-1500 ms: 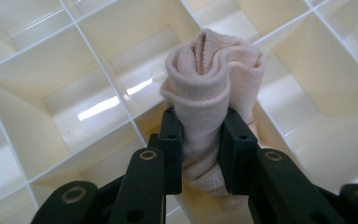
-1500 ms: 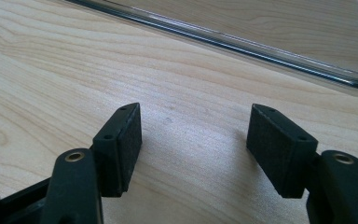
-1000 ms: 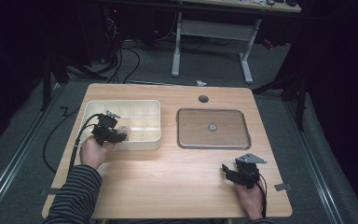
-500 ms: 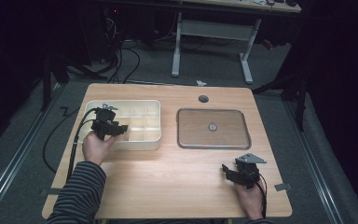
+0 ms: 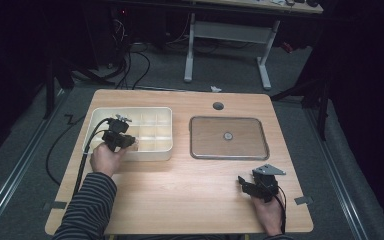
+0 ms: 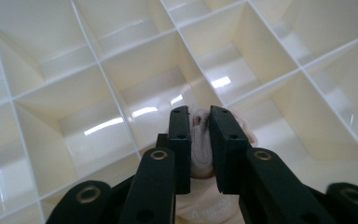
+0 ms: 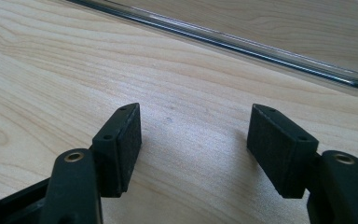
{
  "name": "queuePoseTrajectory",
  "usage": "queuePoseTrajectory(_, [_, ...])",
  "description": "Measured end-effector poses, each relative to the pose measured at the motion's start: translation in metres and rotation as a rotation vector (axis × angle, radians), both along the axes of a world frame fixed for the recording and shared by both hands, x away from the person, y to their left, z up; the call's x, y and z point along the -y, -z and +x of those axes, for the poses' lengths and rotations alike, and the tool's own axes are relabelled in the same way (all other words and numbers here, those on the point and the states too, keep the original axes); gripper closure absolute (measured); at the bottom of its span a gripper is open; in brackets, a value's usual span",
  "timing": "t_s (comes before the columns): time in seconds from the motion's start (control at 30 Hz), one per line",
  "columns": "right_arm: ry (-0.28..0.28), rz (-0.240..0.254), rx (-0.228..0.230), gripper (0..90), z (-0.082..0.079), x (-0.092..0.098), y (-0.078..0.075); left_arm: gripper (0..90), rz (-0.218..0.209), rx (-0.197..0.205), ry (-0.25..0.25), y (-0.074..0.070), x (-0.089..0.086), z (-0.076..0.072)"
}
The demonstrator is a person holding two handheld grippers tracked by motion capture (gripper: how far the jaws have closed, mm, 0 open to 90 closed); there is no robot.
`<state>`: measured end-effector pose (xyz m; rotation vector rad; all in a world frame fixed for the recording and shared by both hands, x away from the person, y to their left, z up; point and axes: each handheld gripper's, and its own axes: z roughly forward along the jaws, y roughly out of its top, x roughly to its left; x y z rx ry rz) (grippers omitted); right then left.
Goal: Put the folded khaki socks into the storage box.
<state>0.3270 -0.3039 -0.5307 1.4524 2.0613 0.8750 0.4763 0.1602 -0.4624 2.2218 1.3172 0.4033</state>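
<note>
Nearest, at the right front of the worktop (image 5: 180, 200), the right claw (image 7: 193, 147) rests with its jaws spread wide on nothing, seemingly parked while the other hand works. Farther left, the left claw (image 6: 200, 140) has just been closing and now pinches one small pale, pinkish object (image 6: 200, 144) inside a compartment of the single white divided box (image 5: 155, 150), probably to lift it out. Right of the box lies one flat metal tray (image 5: 200, 150) with one small round thing (image 5: 227, 135) at its middle.
</note>
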Motion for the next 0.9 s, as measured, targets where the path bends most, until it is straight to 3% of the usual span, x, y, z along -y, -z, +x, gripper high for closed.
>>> queuePoseTrajectory(0.07, [-0.001, 0.000, 0.000, 34.9, 0.000, 0.000, 0.000, 80.3, 0.002, -0.027, 0.004, 0.007, -0.002, 0.000])
queuePoseTrajectory(0.37, [-0.002, -0.001, 0.000, 34.7, 0.000, 0.000, 0.000, 79.4, -0.006, -0.020, 0.014, 0.009, -0.003, -0.001])
queuePoseTrajectory(0.47, [-0.003, -0.001, 0.000, 34.7, 0.000, 0.000, 0.000, 75.0, -0.057, -0.025, 0.008, 0.007, -0.006, -0.001])
queuePoseTrajectory(0.57, [-0.002, 0.000, 0.000, 34.7, 0.000, 0.000, 0.000, 69.7, -0.051, -0.015, 0.013, 0.005, -0.007, -0.003])
queuePoseTrajectory(0.9, [-0.002, 0.000, -0.001, 34.7, 0.000, 0.000, 0.000, 53.4, -0.098, 0.000, -0.015, -0.002, -0.010, -0.005])
